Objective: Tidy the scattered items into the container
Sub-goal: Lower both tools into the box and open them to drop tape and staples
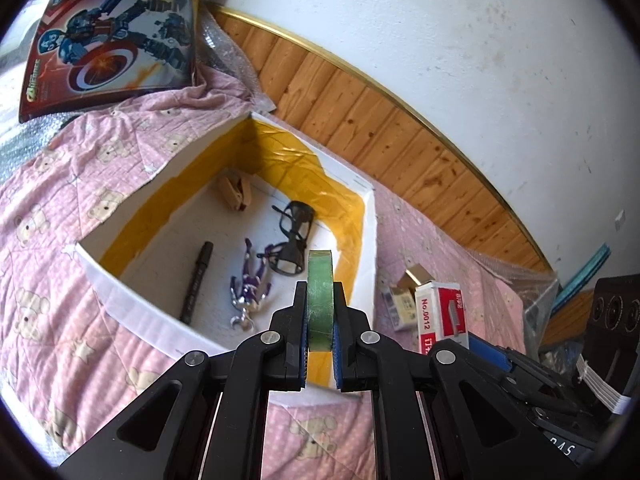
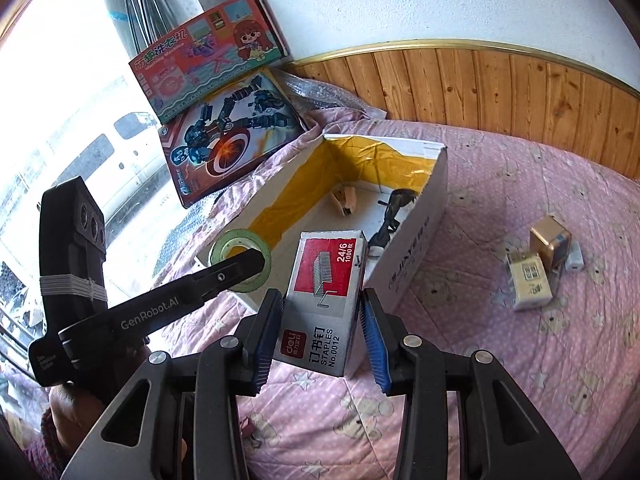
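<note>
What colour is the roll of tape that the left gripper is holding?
Green: the tape roll, pinched edge-on in the left gripper, shows best in the left wrist view.

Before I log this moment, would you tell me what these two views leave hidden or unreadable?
- Right wrist view: the staples box hides part of the container floor; the marker and figurine are unseen there.
- Right wrist view: the left gripper finger covers part of the tape roll.
- Right wrist view: whether the right gripper pads touch the staples box is unclear.
- Small boxes on the quilt: print too small.
- Left wrist view: the gripper hides the container's near wall.
</note>
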Available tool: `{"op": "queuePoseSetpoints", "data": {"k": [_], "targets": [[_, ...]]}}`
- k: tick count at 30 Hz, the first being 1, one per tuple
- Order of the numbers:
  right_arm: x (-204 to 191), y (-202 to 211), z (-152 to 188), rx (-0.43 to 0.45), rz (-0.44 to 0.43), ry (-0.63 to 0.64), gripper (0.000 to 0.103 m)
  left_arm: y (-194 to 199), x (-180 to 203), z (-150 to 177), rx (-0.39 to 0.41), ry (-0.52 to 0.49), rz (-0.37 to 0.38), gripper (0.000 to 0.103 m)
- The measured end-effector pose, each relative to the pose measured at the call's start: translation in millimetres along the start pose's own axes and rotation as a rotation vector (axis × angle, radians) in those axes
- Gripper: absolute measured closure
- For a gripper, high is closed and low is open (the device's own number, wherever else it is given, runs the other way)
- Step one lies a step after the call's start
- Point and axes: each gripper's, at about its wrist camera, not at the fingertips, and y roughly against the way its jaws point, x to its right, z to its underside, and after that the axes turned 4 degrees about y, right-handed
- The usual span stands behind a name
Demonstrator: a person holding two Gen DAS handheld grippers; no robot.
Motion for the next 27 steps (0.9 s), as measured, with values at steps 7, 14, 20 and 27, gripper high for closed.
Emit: {"op": "queuePoseSetpoints", "data": {"k": [7, 14, 20, 27], "targets": [[1.1, -17.5, -24.4, -0.027, -0.018, 0.016, 0.062, -13.5, -6.5, -24.3, -0.022, 0.028, -0.035, 0.094], [4.8, -39.6, -55.7, -0.067, -0.036, 0.019, 0.062, -37.5, -14.2, -50.2, -0.054, 0.109, -0.082, 0.094], [9.6, -65.6, -78.6, -0.115, -0.049, 0.009, 0.062, -64.3, -22.8, -71.0, -0.081, 0.186, -0.106, 0.094], [26.7, -101.1, -103.2, -0.182, -0.063, -0.040, 0.062, -105.1, -44.4, -77.0, -0.186, 0.306, -0.134, 0.094]]}}
